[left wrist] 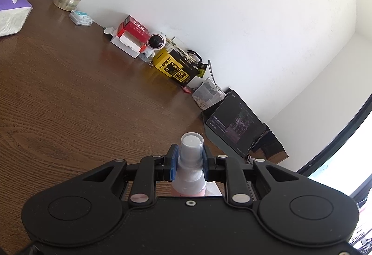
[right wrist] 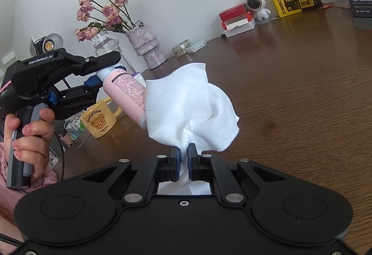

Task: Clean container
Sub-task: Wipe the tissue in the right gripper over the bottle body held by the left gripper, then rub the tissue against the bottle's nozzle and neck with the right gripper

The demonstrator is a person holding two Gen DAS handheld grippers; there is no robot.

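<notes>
Closest to my right wrist camera, low in the frame, the right gripper [right wrist: 183, 150] pinches a bunched white cloth [right wrist: 190, 104] between nearly closed jaws; the cloth's tail drops behind the gripper body, where I lose it. It fans upward across the middle of the frame and covers the lower end of the pink spray bottle [right wrist: 126, 92], so I cannot tell whether cloth and bottle touch there. At left of that frame a hand [right wrist: 28, 134] grips the handle of the left gripper [right wrist: 102, 74], which clamps the bottle by its neck, tilted above the wooden table [right wrist: 290, 92]. From the left wrist camera, that gripper [left wrist: 189, 159] shows blue pads [left wrist: 174, 159] tight against the neck below the clear cap [left wrist: 191, 142]; most of the bottle's [left wrist: 189, 187] body is hidden beneath the gripper housing.
</notes>
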